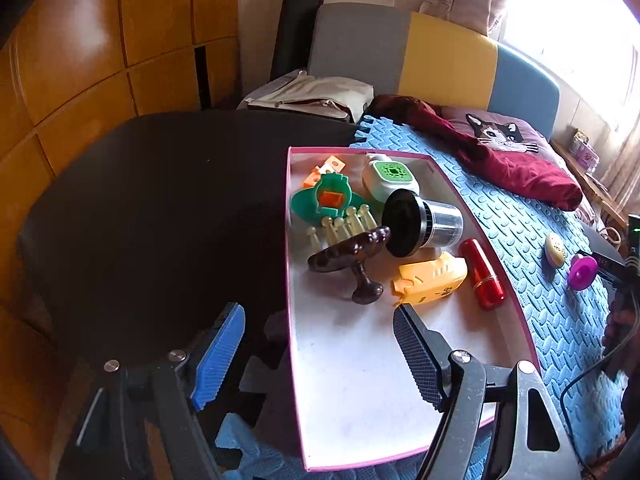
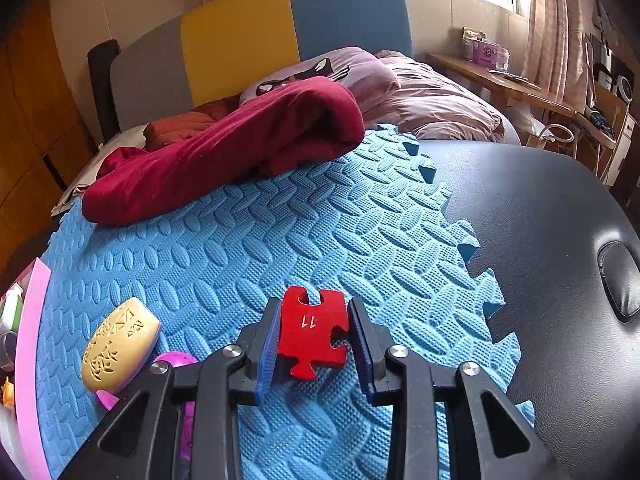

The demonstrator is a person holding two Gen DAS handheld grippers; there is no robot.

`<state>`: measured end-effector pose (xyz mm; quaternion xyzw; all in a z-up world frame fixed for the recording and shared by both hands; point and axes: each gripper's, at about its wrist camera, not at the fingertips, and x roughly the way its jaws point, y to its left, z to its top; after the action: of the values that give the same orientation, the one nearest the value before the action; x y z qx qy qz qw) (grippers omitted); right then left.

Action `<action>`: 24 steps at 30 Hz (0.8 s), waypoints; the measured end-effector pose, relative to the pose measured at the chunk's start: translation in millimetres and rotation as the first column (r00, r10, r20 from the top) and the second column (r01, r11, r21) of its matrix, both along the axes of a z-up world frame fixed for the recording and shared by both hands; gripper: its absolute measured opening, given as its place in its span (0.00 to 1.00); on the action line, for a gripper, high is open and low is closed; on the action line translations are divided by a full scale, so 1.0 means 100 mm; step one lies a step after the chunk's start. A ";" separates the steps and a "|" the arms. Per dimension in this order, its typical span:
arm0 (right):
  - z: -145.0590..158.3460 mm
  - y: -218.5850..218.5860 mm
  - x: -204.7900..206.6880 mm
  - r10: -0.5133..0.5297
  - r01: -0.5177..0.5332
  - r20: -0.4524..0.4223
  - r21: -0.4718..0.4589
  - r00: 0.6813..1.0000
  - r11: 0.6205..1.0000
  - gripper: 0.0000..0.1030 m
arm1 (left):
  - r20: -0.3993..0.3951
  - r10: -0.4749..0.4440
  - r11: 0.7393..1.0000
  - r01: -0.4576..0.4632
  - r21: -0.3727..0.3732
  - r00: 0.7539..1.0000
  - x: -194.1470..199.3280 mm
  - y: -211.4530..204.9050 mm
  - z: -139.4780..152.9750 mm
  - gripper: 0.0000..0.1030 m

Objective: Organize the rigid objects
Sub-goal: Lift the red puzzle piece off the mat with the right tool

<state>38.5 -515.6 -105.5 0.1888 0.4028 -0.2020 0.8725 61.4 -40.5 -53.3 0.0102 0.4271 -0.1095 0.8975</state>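
A white box with a pink rim (image 1: 289,280) lies on the blue foam mat (image 1: 540,280). Inside are a green toy (image 1: 320,200), a white and green device (image 1: 390,176), a black lens-like cylinder (image 1: 420,226), a red tube (image 1: 482,274), a yellow toy (image 1: 430,280), a dark wooden piece (image 1: 348,256) and several pale pins (image 1: 344,224). My left gripper (image 1: 320,346) is open and empty above the box's near left wall. My right gripper (image 2: 314,334) is shut on a red puzzle piece (image 2: 314,332) marked 11, over the mat.
A yellow carved oval (image 2: 120,344) and a magenta round thing (image 2: 176,360) lie on the mat (image 2: 280,240) left of my right gripper. A dark red cloth (image 2: 224,160) lies at the mat's far side. A black padded surface (image 2: 540,240) borders the mat.
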 end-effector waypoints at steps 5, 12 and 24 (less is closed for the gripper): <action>0.03 -0.05 -0.03 -0.010 0.010 0.006 0.041 1.000 0.999 0.31 | -0.004 0.002 1.000 -0.002 -0.005 1.000 -0.03 0.01 -0.01 0.75; 0.01 -0.03 -0.01 -0.029 0.027 -0.049 -0.039 0.998 0.999 0.31 | 0.000 -0.016 1.000 0.016 -0.003 1.000 -0.06 -0.04 0.01 0.75; 0.09 -0.13 -0.11 -0.084 0.084 -0.016 -0.002 0.996 0.996 0.31 | 0.012 0.011 1.000 -0.011 0.000 1.000 -0.11 0.10 0.06 0.75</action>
<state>27.7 -528.9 -96.4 0.2033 0.4015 -0.2402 0.8601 50.2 -30.2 -47.3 0.0087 0.4217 -0.1045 0.9007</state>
